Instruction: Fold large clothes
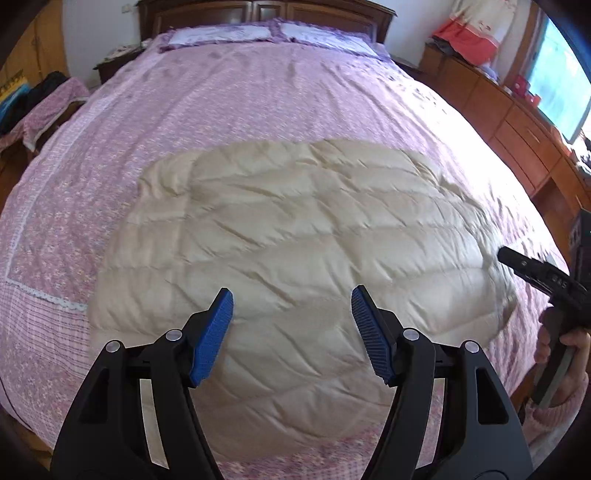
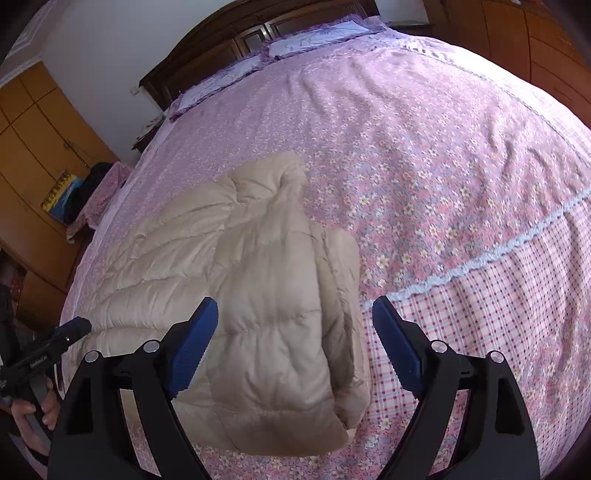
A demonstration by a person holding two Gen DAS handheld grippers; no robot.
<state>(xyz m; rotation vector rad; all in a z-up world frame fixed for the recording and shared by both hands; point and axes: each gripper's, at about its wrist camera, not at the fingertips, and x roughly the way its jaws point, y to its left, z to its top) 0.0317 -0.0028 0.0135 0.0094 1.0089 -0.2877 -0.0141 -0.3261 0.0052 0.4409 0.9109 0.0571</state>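
Observation:
A cream quilted puffer jacket (image 1: 295,236) lies folded flat on the pink floral bedspread (image 1: 258,92), near the bed's front edge. My left gripper (image 1: 291,299) hovers above its near part, open, nothing between the blue pads. In the right wrist view the jacket (image 2: 258,295) shows its right side folded over, and my right gripper (image 2: 295,310) hangs above that fold, jaws wide open and empty. The right gripper (image 1: 517,264) also shows at the jacket's right edge in the left view. The left gripper (image 2: 74,328) appears at the jacket's left side in the right view.
Two pillows (image 1: 266,35) lie against the dark wooden headboard (image 1: 258,11). A wooden dresser (image 1: 517,122) runs along the bed's right side. Wardrobes (image 2: 40,147) and a cloth-covered stool (image 1: 48,107) stand on the left. A hand in a pink sleeve (image 1: 561,369) holds the right gripper.

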